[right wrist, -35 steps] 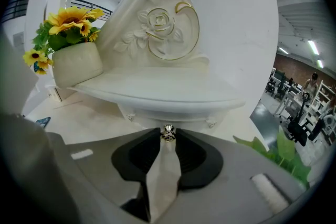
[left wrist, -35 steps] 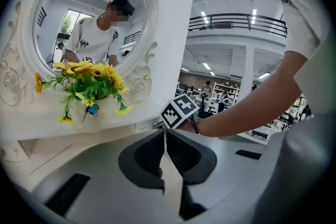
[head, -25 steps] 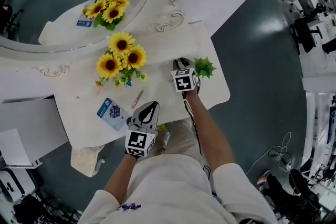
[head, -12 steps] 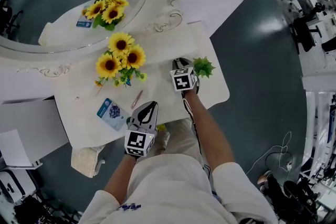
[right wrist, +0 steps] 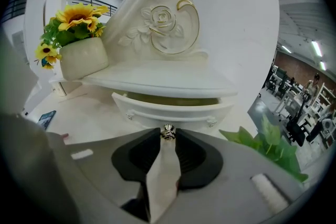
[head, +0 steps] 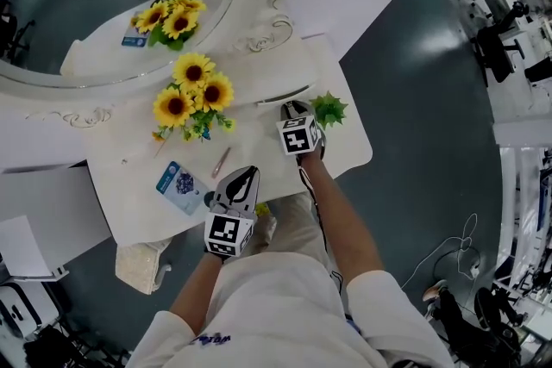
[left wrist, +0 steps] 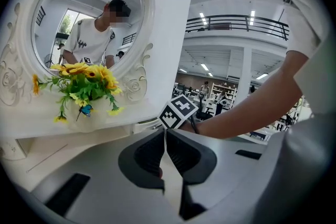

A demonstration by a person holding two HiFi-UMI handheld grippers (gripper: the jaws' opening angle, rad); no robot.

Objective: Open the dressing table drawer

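**Right claw on the knob, pull line runs back toward the front edge**

I had the right claw [right wrist: 168, 137] closed down to a narrow gap, its pads pinching the small metal knob [right wrist: 168, 132] at the middle of the drawer [right wrist: 173, 108]. The drawer sat under the raised shelf at the back of the dressing table [head: 138, 215], toward its right end. It stood partly out, with a dark slot showing above its front.

The drawer front's long axis ran across my right gripper view, and the claw met it square, pointing downward at the knob. By my reading the slide direction lay straight back along the claw's own line, toward the table's front edge and my body. A pull off that line could have jammed the drawer or slipped the pads off so small a knob.

The left claw [left wrist: 166, 136] was fully closed on nothing. It hung near the front edge, well apart from the drawer, so the right was plainly the working hand.

Room looked fair. Bare tabletop lay between the drawer and the front edge. The green plant [head: 329, 109] stood just beside the claw toward the right edge. The sunflowers [head: 193, 90] stood off to the left, and a blue card [head: 178, 184] and a pink stick [head: 222, 161] lay left of the pull line.
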